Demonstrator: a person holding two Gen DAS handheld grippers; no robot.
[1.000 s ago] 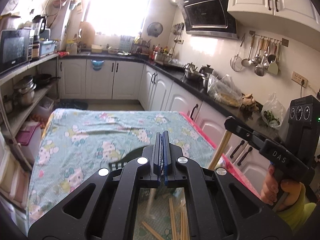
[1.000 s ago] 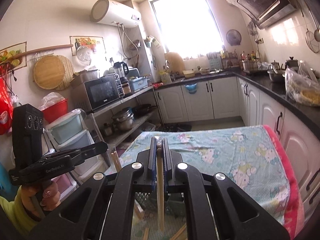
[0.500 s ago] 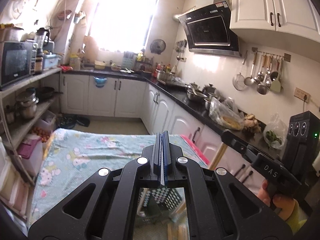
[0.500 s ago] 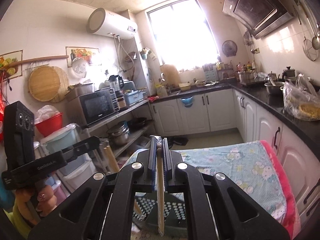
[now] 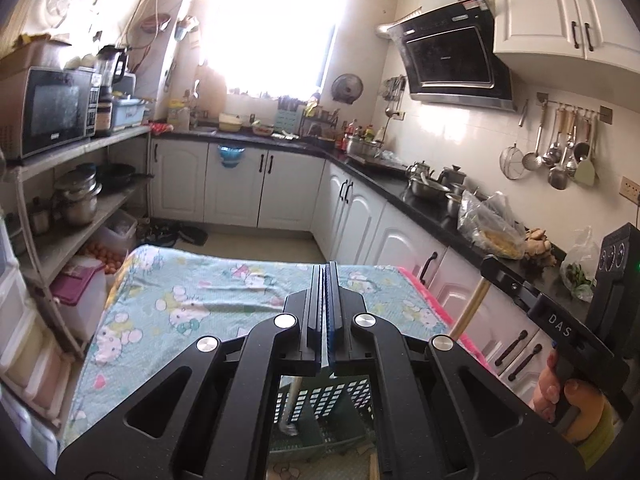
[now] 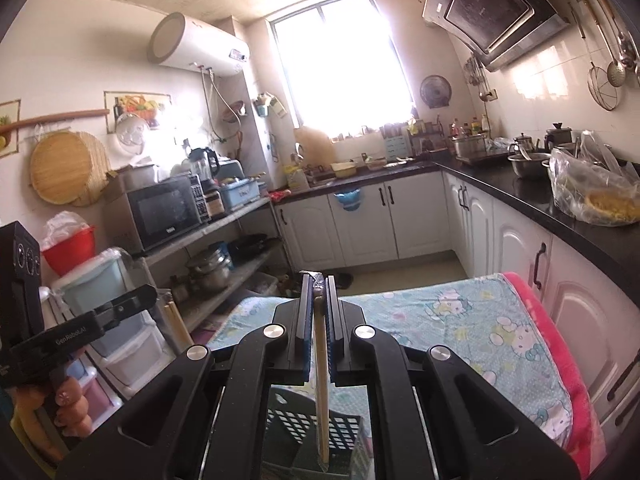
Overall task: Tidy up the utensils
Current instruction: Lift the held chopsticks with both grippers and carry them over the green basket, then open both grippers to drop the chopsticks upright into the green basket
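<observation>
Chopstick (image 6: 321,380) between right jaws only

Left claw (image 5: 326,280): matte black speckled plastic, two slim fingers with blue pads, four round silver screws on the linkage arms, triangular cutouts lower frame. Right claw (image 6: 319,290): same build, blue pads. Far right of the left view: the other unit's black handle, white "DAS" lettering, three round dials, green LED. Yellow sleeve at the hand (image 5: 568,396).
</observation>
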